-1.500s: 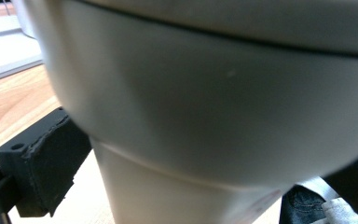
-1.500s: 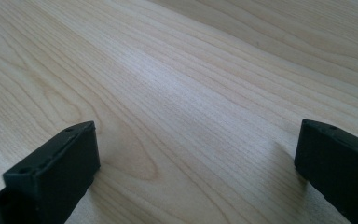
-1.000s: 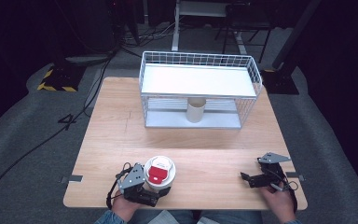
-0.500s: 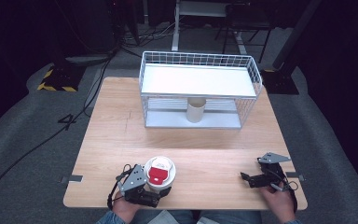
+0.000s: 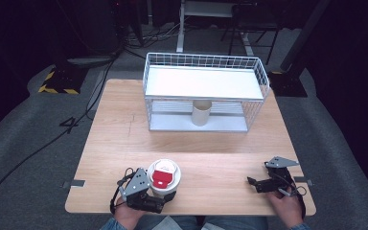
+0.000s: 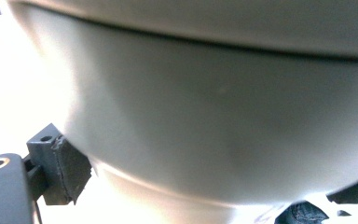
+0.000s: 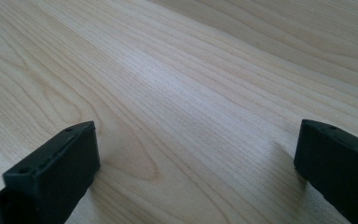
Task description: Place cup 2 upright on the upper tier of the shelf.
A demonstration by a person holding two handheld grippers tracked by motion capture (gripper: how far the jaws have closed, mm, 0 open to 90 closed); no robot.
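Left gripper (image 5: 160,194) stays clamped on cup (image 5: 164,176), seemingly; right gripper (image 5: 258,184) unmoved.

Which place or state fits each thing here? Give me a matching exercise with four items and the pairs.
Things:
1. cup
2. tube
3. right gripper
4. rack

Places or states:
A. far side of the table
B. open over bare wood
C. between the left gripper's jaws
D. upright on the rack's lower shelf

Pairs: 1-C, 2-D, 3-B, 4-A

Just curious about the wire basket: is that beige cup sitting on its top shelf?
No, the beige cup stands upright on the lower level of the wire basket, under the white top shelf.
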